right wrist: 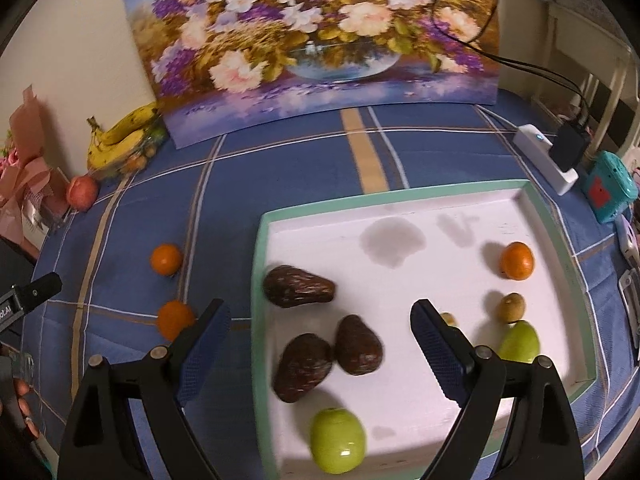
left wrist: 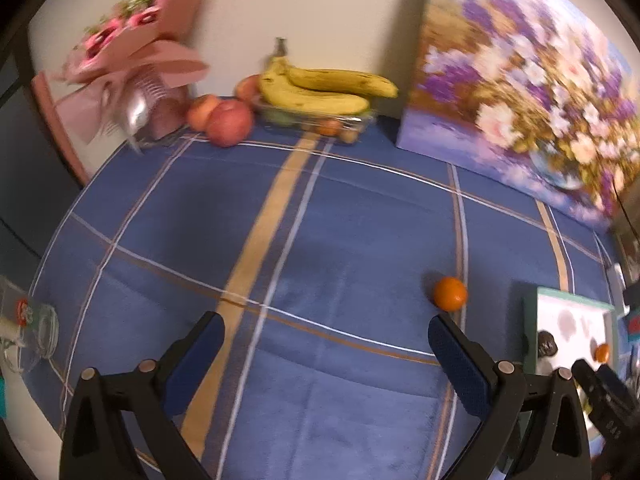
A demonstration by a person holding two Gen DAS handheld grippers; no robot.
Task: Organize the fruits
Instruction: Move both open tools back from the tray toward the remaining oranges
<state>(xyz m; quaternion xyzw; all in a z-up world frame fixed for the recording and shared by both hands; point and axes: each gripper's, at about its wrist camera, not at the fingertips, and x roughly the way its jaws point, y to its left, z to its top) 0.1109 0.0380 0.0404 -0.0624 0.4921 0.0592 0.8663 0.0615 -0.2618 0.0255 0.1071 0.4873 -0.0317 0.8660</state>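
**Gathering loose oranges into the tray**

Both hand-held grippers, left [left wrist: 326, 342] and right [right wrist: 320, 326], are spread wide and empty. Two oranges [right wrist: 166, 259] [right wrist: 175, 319] lie on the counter [right wrist: 304, 152] beside the tray [right wrist: 400, 194]; next, probably, closing on one.

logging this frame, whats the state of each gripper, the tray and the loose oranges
left gripper: open, empty
right gripper: open, empty
green-rimmed white tray: holds three dark avocados, two green apples, one orange, a kiwi
two small oranges on blue plaid cloth: outside tray, left of it
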